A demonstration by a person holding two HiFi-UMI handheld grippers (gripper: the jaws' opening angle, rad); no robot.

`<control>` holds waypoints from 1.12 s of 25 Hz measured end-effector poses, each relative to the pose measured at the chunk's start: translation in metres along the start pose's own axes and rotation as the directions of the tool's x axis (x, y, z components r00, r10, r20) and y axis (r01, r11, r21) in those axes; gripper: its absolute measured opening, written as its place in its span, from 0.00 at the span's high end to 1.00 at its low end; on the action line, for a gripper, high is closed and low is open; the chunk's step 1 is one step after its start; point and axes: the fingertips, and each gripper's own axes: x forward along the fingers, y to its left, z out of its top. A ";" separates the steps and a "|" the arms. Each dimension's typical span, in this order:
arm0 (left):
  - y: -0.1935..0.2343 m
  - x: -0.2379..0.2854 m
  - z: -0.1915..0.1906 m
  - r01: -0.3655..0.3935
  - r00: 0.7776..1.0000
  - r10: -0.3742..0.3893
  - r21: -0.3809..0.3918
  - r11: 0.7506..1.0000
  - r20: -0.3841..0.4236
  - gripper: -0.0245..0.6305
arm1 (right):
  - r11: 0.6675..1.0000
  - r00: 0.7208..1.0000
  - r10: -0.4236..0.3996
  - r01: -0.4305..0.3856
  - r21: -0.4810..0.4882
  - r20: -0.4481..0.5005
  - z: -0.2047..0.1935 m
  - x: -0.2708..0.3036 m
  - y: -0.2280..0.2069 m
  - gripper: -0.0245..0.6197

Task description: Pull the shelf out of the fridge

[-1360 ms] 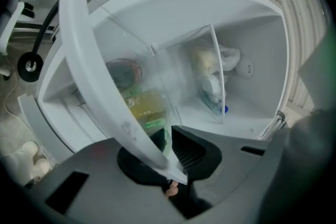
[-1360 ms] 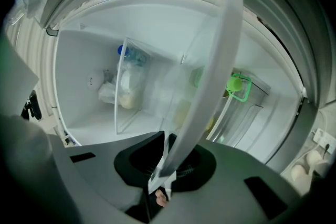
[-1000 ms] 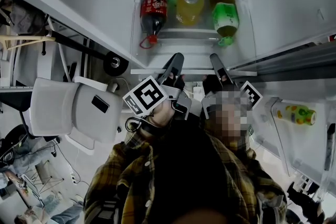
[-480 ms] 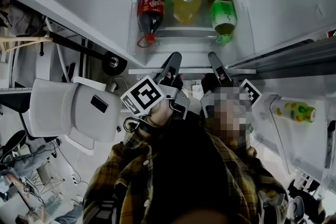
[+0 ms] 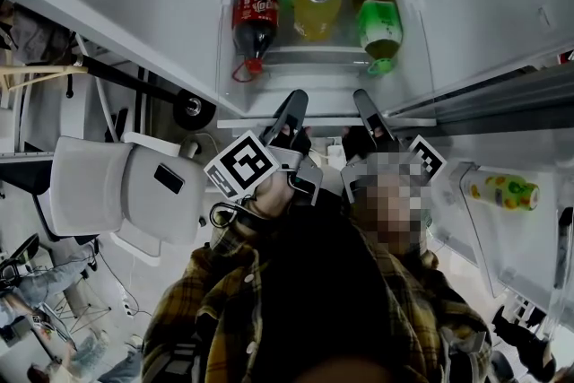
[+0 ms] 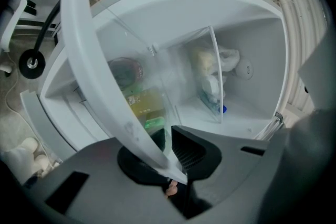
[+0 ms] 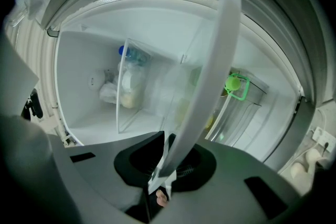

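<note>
Both grippers stay where they were a second ago. The left gripper [image 5: 295,100] and right gripper [image 5: 362,99] each have their jaws clamped on the shelf's [image 5: 327,122] white front rim at the open fridge [image 5: 417,40]. Past the rim lie a red-labelled cola bottle [image 5: 254,22], its print unreadable, a yellow bottle [image 5: 317,12] and a green bottle [image 5: 380,30]. A white chair [image 5: 117,188] stands to the left.

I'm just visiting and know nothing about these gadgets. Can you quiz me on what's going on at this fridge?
1. True or false: the left gripper and the right gripper both clamp the shelf's white front edge.
2. In the head view, the bottle with the red label lies: A) at the left end of the row of bottles; B) in its middle; C) in the door rack.
3. What colour is the last bottle at the row's right end?

Key: 1 true; 2 A; 3 green.
</note>
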 end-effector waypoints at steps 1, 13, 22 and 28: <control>0.000 0.000 0.000 0.001 1.000 -0.001 -0.001 1.000 0.000 0.88 | 1.000 1.000 0.001 -0.001 0.000 -0.001 0.000 0.000 0.000 0.89; 0.002 0.001 -0.001 0.002 1.000 -0.002 -0.014 1.000 -0.007 0.89 | 1.000 1.000 0.002 -0.002 0.025 0.011 0.000 -0.001 -0.002 0.89; 0.002 0.002 -0.002 0.004 1.000 -0.004 -0.019 1.000 -0.014 0.89 | 1.000 1.000 -0.004 0.003 0.028 0.018 0.001 -0.001 -0.003 0.89; 0.001 0.001 -0.002 0.004 1.000 -0.004 -0.020 1.000 -0.019 0.89 | 1.000 1.000 -0.007 0.007 0.028 0.020 0.001 -0.001 -0.003 0.89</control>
